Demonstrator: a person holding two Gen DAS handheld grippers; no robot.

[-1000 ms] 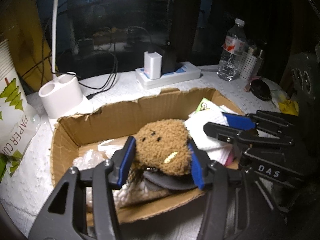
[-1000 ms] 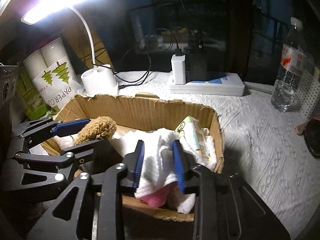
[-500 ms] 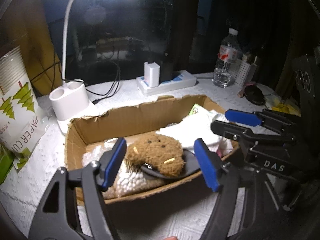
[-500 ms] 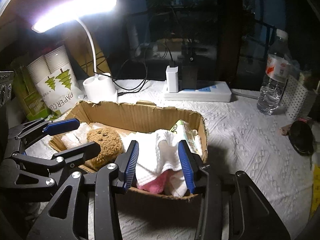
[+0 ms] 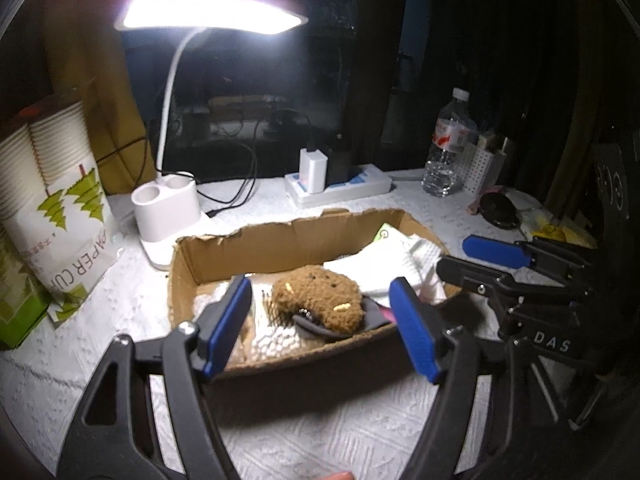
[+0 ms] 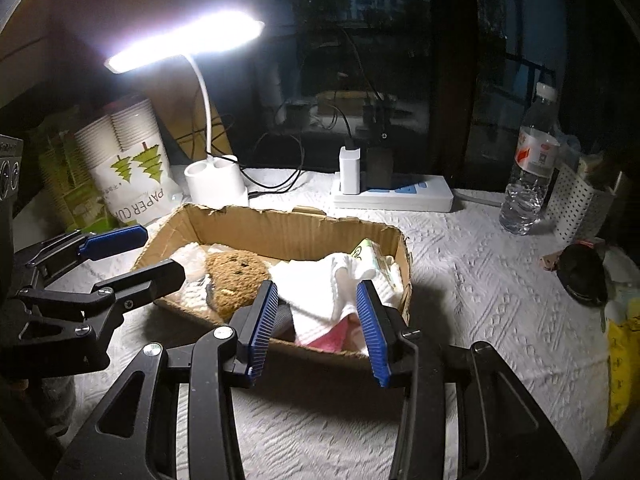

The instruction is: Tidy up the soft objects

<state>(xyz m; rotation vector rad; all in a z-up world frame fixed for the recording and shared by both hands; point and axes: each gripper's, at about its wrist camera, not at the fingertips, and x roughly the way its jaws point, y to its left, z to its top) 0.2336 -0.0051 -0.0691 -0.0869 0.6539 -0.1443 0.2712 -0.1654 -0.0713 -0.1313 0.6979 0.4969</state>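
The cardboard box [image 6: 280, 232] is matt brown with torn, rough edges. Inside it, the plush toy [image 6: 236, 276] looks fuzzy beside a nubby white cloth [image 6: 316, 300]. Embossed white paper covers the desk [image 6: 480, 280].

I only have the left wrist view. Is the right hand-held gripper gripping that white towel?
Observer: No. The right hand-held gripper has just been opening. Its pads touch nothing, and the white towel lies in the cardboard box beyond them.
Operator: I see a pink sliver by the near wall. What is it?
Observer: A pink cloth, tucked under the towel at the box's near right corner.
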